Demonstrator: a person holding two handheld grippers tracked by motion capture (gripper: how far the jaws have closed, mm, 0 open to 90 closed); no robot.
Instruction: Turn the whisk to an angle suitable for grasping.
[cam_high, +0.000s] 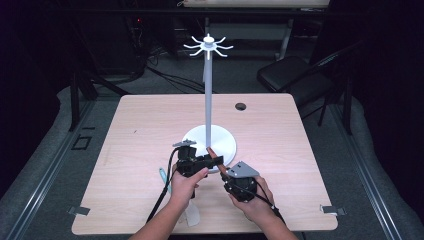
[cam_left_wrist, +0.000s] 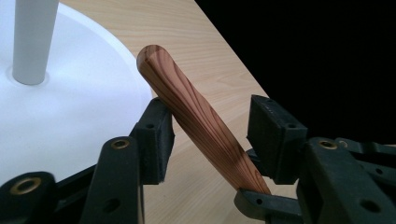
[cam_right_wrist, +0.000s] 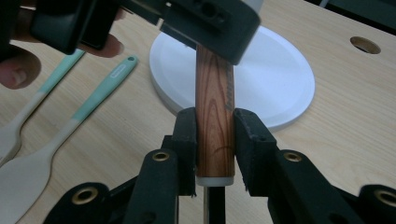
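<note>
The wooden handle (cam_right_wrist: 215, 109) is being held above the tabletop (cam_high: 135, 150), near its front edge, just in front of the white stand base (cam_high: 222, 140). In the right gripper view the two black fingers (cam_right_wrist: 187, 140) of the right gripper (cam_right_wrist: 214, 144) are pressing on both sides of the handle, so this gripper is clenched on it, close to the white ring at the handle's lower end. The handle is standing almost upright in that view and its far end is going under the left gripper (cam_right_wrist: 205, 18).

In the left gripper view the handle (cam_left_wrist: 196, 116) is lying tilted between the fingers of the left gripper (cam_left_wrist: 210, 135). The left finger (cam_left_wrist: 156, 135) is touching the wood, while the right finger (cam_left_wrist: 273, 135) is standing apart from it with a clear gap. So the left gripper is not grasping yet; it is released around the handle.

In the high view both hands are meeting near the front middle of the tabletop, the left gripper (cam_high: 202, 162) beside the right gripper (cam_high: 225, 172), with the handle (cam_high: 216, 159) between them.

Behind them the thin pole (cam_high: 208, 95) is rising from the base to a ring of white hooks (cam_high: 208, 46). To the left, two spoons (cam_right_wrist: 93, 100) with mint green handles are lying on the tabletop. A round hole (cam_high: 240, 106) is sitting in the far part of the tabletop.
</note>
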